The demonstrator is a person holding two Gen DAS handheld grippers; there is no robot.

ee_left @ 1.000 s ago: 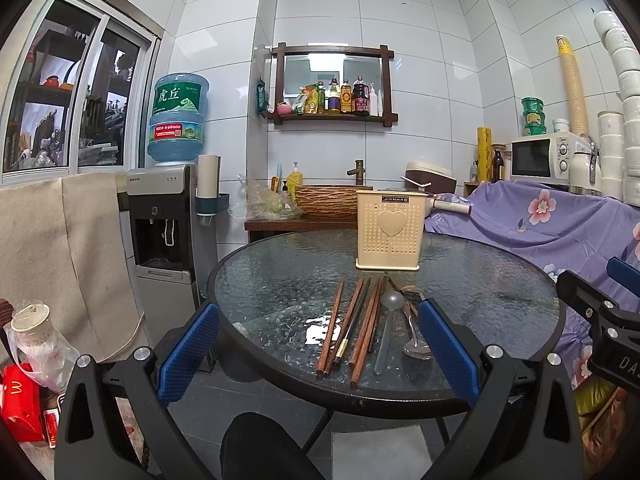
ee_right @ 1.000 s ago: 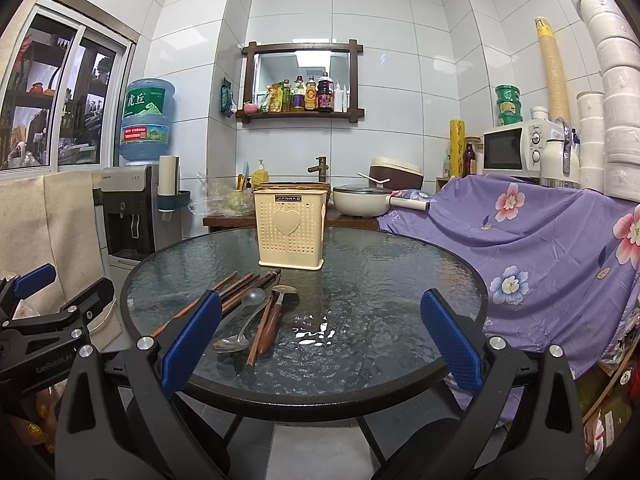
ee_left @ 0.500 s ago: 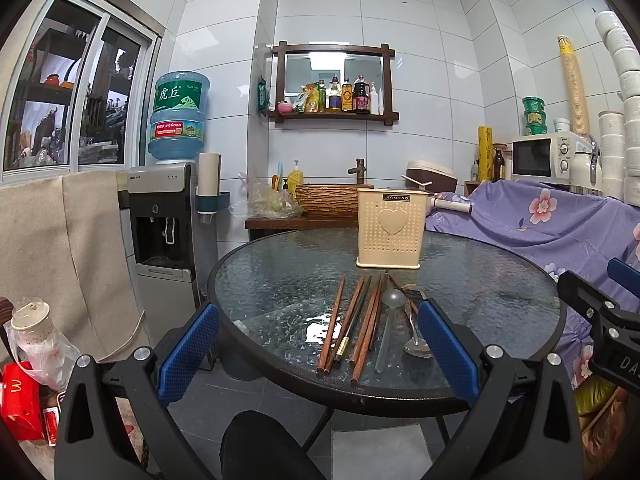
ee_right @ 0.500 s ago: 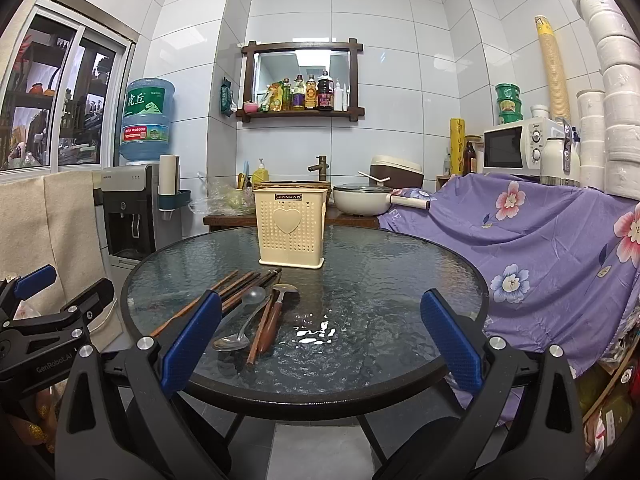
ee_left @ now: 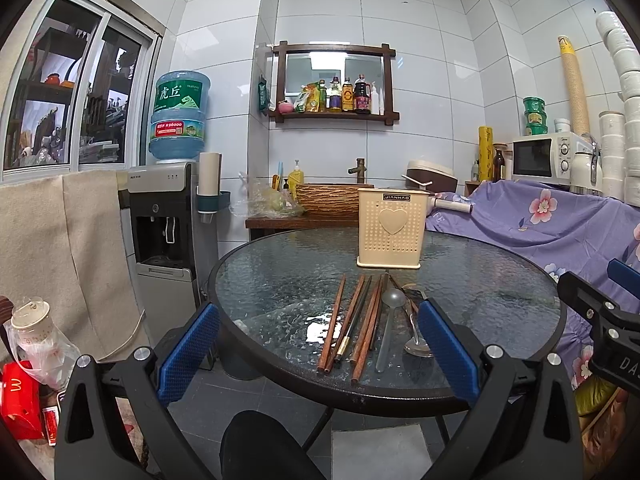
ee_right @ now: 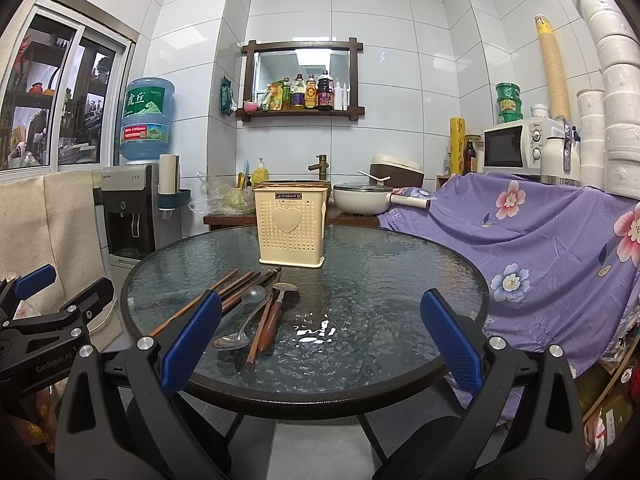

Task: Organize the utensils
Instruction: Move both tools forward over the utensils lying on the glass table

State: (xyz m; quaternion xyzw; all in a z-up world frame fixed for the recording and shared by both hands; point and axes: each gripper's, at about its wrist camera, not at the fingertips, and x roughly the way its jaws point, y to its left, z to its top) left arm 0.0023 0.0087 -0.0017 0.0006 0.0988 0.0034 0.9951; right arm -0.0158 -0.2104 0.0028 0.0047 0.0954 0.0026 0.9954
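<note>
Several brown chopsticks (ee_left: pixel 352 320) and two metal spoons (ee_left: pixel 390 320) lie side by side on the round glass table (ee_left: pixel 280 280). A cream perforated utensil holder (ee_left: pixel 390 232) stands upright just behind them. My left gripper (ee_left: pixel 316 350) is open and empty, held before the table's near edge in line with the utensils. My right gripper (ee_right: pixel 320 336) is open and empty, to the right of the utensils (ee_right: pixel 256 312); the holder (ee_right: pixel 292 228) stands beyond. Each gripper shows at the edge of the other's view.
A water dispenser (ee_left: pixel 168 216) stands left of the table. A purple flowered cloth (ee_right: pixel 540 240) covers furniture on the right, close to the table's rim. A wooden counter with a basket sink (ee_left: pixel 324 200) and a pot (ee_right: pixel 360 200) stands behind.
The left gripper has drifted very slightly; the view is almost the same. Nothing on the table has moved and both grippers stay open.
</note>
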